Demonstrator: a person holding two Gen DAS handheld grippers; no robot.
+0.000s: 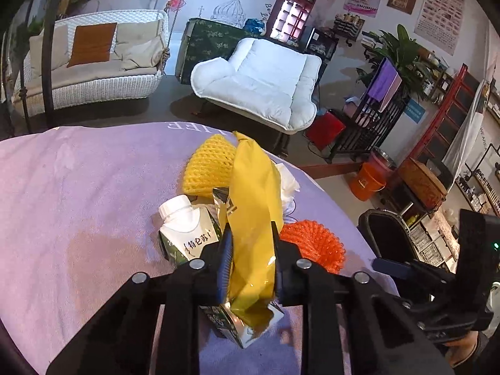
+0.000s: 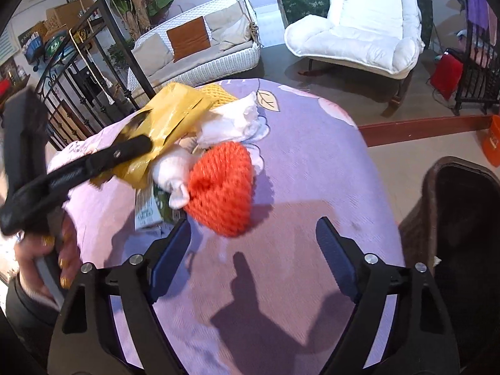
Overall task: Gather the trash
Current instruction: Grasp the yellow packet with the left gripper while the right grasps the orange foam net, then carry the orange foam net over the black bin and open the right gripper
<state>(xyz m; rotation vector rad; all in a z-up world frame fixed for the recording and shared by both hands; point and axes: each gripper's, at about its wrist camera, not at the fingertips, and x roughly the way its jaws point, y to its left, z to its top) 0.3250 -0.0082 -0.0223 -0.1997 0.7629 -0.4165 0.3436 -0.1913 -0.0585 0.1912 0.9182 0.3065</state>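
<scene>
My left gripper (image 1: 250, 237) is shut on a yellow plastic wrapper (image 1: 253, 193), held above the purple tablecloth (image 1: 93, 203). The wrapper also shows in the right wrist view (image 2: 175, 115), with the left gripper's finger across it. Below it lie a white milk carton (image 1: 187, 228), a yellow foam net (image 1: 209, 165), an orange foam net (image 1: 312, 243) and crumpled white tissue (image 1: 287, 184). My right gripper (image 2: 253, 231) is open and empty, just in front of the orange foam net (image 2: 225, 184) and tissue (image 2: 234, 118).
A dark woven bin (image 2: 462, 218) stands at the table's right edge and also shows in the left wrist view (image 1: 390, 237). A white armchair (image 1: 259, 81), a wicker swing sofa (image 1: 93, 62) and an orange bucket (image 1: 368, 181) stand on the floor beyond.
</scene>
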